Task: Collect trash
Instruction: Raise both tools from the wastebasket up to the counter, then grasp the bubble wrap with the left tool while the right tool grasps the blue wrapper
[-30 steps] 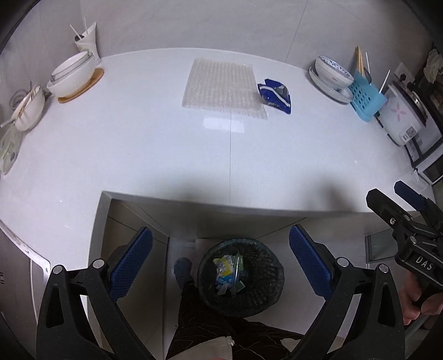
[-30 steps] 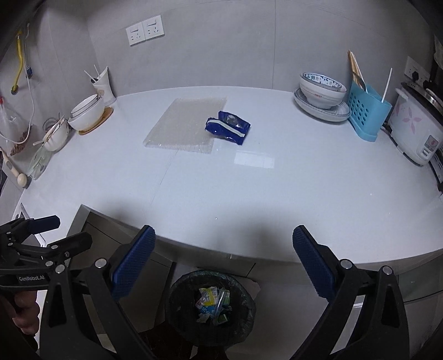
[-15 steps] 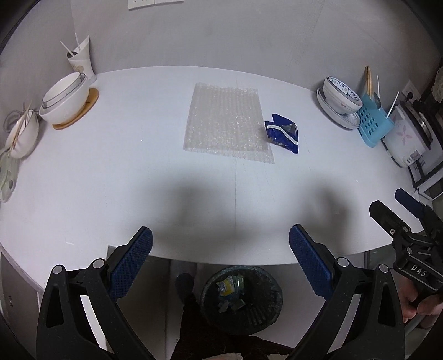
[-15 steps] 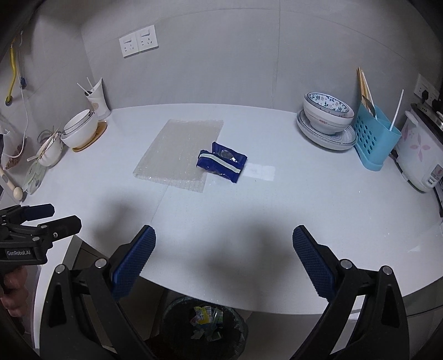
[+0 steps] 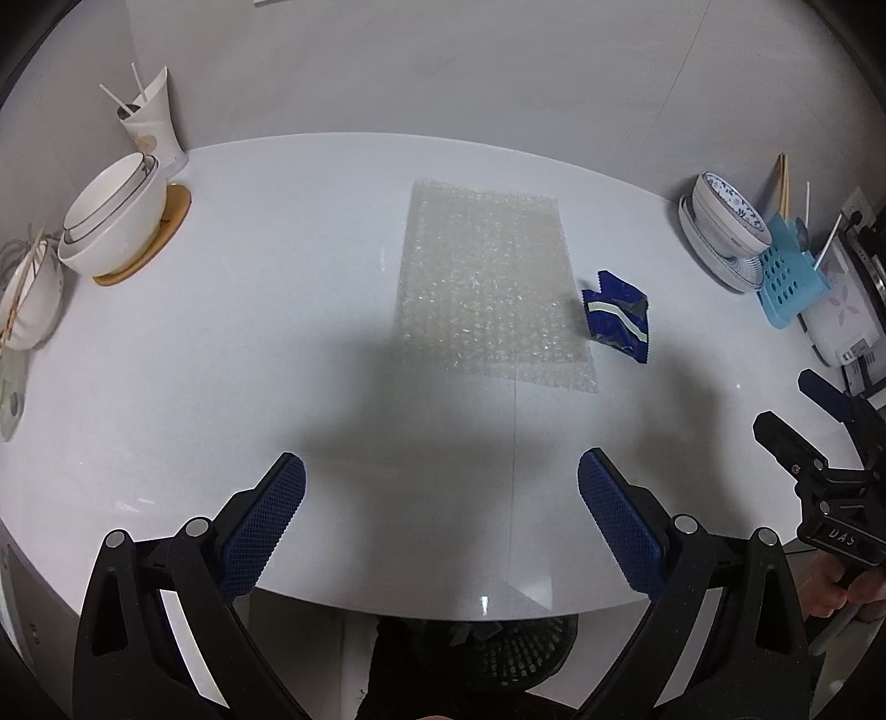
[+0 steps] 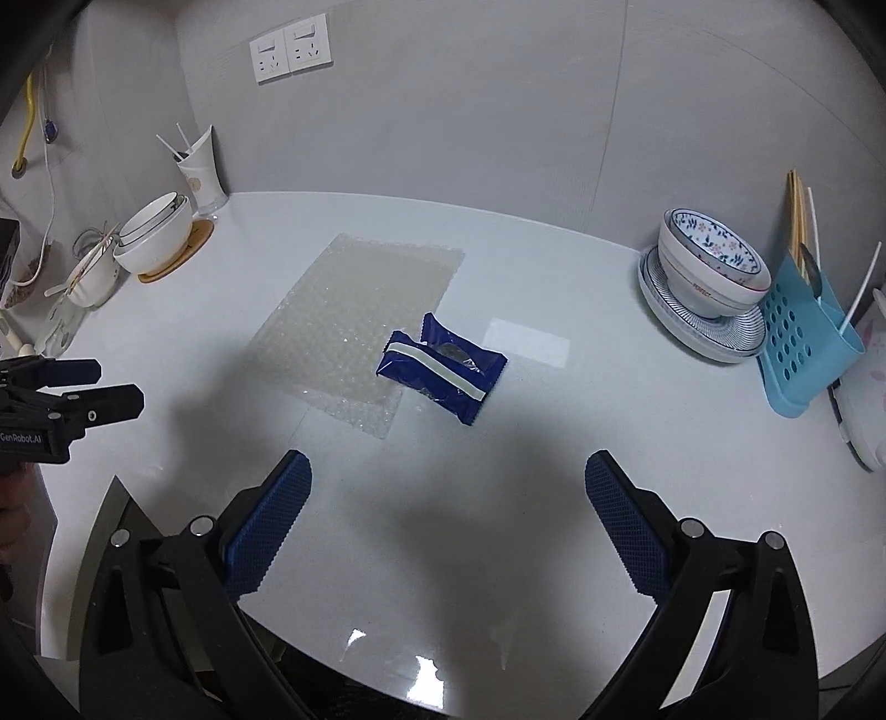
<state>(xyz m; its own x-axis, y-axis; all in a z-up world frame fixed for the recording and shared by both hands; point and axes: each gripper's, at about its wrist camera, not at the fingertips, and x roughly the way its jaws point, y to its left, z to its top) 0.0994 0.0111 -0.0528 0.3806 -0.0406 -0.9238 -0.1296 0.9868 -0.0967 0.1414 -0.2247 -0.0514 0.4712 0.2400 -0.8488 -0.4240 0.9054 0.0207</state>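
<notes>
Grey tiled wall with a double white socket plate (image 6: 290, 54); below it a glossy white worktop (image 6: 554, 471).

Sheet of clear bubble wrap (image 5: 487, 288), rectangular, lying flat mid-worktop; taken as landmark.

Crumpled dark blue foil snack wrapper (image 6: 440, 375) with a pale diagonal stripe and a serrated end: lies on the worktop against the sheet's right edge, one corner seeming to overlap the sheet.

Black mesh waste basket (image 5: 509, 648): under the worktop's near edge, nearer than the sheet; contents mostly hidden.

Stacked white bowls (image 6: 155, 232) on a round wooden coaster: far left of the sheet. Behind them a white paper cup (image 6: 202, 171) holding thin white sticks.

Floral blue-and-white bowl (image 6: 714, 266) sitting on a blue-rimmed plate: far right of the sheet. Beside it a light blue perforated plastic cutlery holder (image 6: 803, 343) with chopsticks and a spoon.

Left tongs (image 5: 440, 520): blue-padded jaws spread wide, empty, above the worktop nearer than the sheet.

Right tongs (image 6: 448, 520): jaws spread wide, empty, above the worktop nearer than the wrapper, apart from it.
</notes>
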